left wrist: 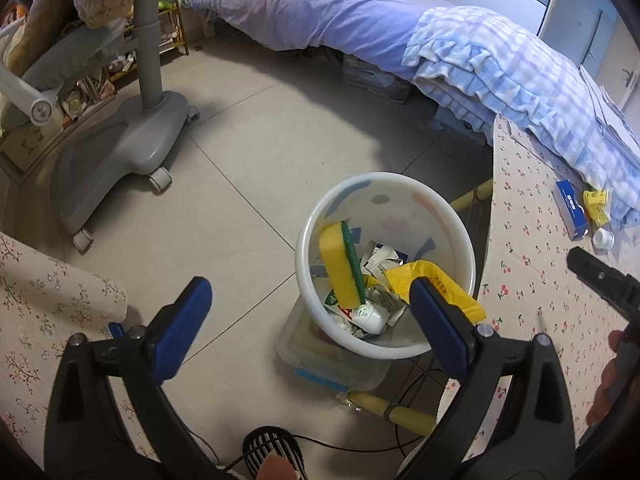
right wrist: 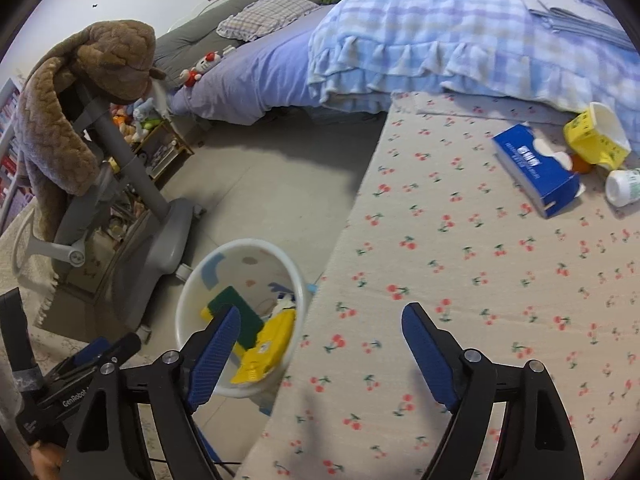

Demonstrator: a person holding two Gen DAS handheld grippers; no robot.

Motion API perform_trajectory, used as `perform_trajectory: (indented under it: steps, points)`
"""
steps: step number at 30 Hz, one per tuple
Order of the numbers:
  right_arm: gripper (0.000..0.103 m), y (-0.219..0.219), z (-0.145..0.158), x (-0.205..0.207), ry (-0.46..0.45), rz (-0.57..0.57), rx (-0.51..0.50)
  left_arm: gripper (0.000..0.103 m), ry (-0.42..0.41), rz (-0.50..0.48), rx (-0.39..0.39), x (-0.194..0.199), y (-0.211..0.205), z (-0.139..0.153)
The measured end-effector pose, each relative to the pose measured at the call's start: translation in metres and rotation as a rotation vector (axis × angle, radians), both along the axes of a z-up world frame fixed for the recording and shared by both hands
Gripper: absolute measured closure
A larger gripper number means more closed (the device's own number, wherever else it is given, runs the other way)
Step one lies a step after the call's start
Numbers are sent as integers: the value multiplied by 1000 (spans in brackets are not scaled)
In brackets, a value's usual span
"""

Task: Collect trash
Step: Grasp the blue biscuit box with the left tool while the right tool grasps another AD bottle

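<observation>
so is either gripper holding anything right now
Nothing is held. The left gripper hangs open over the bin; the right gripper is open above the table.

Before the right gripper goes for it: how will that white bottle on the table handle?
The white bottle lies on its side, so a nudge will probably roll it. It looks small and likely light. It sits close beside the blue box and yellow carton, so the approach looks tight.

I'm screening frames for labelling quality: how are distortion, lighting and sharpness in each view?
Left wrist: strong fisheye bending, dark corner vignette; bin sharp, soft shadow under the bed. Right wrist: same curvature; table evenly lit, no glare; tissue box text slightly soft.
</observation>
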State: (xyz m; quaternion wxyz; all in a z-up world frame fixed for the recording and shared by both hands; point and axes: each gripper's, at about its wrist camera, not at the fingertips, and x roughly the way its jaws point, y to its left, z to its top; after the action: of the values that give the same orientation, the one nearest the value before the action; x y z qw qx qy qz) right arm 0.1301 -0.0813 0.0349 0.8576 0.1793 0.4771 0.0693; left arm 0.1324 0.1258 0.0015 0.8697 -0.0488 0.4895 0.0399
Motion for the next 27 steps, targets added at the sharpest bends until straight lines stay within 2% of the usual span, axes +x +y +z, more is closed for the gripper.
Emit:
perform_trajectory:
  steps: [5, 13, 27]
  points:
    - [16, -31, 4, -14, -4, -28, -51, 3, -7, -20, -11, -1, -10, 3]
    - [16, -98, -2, -41, 21, -123, -76, 3, -15, -64, -34, -1, -44, 9]
    - [16, -209, -5, -75, 46, -326, -63, 3, 1, -181, -56, 11, -153, 3]
